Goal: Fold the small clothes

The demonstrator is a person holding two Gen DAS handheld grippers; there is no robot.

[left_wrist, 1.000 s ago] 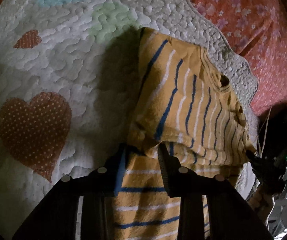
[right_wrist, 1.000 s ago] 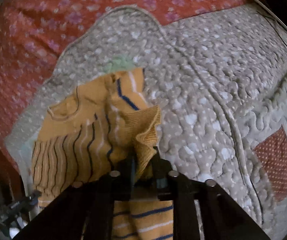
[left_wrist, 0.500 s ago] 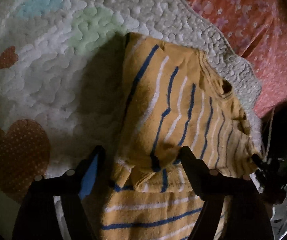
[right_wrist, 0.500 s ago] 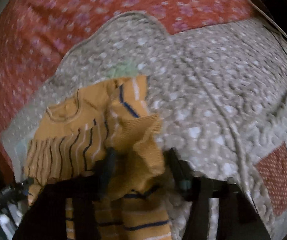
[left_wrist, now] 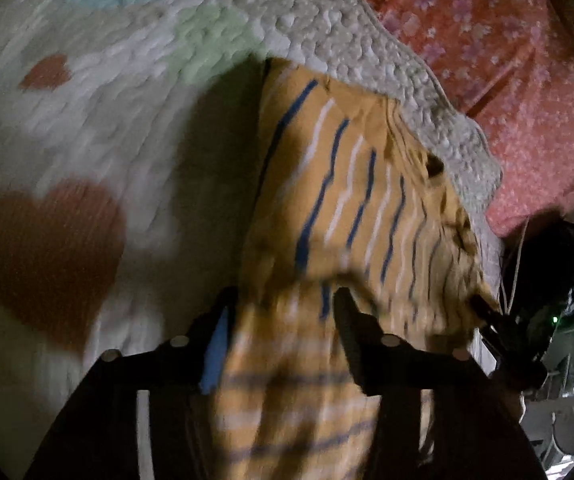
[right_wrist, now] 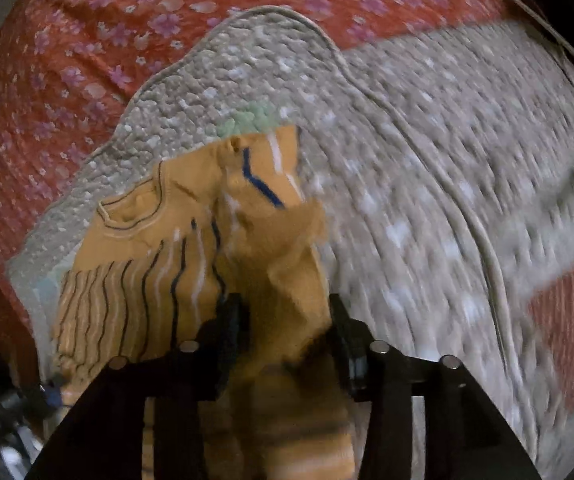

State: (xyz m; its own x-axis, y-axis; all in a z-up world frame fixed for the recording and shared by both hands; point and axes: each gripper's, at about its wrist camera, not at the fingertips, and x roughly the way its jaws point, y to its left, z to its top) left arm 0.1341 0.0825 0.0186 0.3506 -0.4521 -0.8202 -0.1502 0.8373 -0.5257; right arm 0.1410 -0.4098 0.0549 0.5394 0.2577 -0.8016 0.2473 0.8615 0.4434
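Note:
A small orange shirt with blue and white stripes [left_wrist: 347, 208] lies partly folded on a white quilt [left_wrist: 127, 128]. My left gripper [left_wrist: 283, 316] is open, its fingers either side of the shirt's folded edge, holding nothing. The shirt also shows in the right wrist view [right_wrist: 191, 240], neckline to the left, a sleeve bunched up in the middle. My right gripper [right_wrist: 287, 320] is open, its fingers astride the bunched sleeve. The right gripper's tip shows in the left wrist view [left_wrist: 499, 332] at the shirt's right edge.
The quilt has red hearts [left_wrist: 51, 256] and pale blue and green patches. Its scalloped edge [right_wrist: 271, 12] lies on a red flowered bedsheet [right_wrist: 87, 60]. Dark clutter and cables sit past the bed's edge [left_wrist: 547, 280].
Both grippers have opened and let go of the shirt's folded parts, which now lie on the shirt. Both views have shifted and are blurred by motion.

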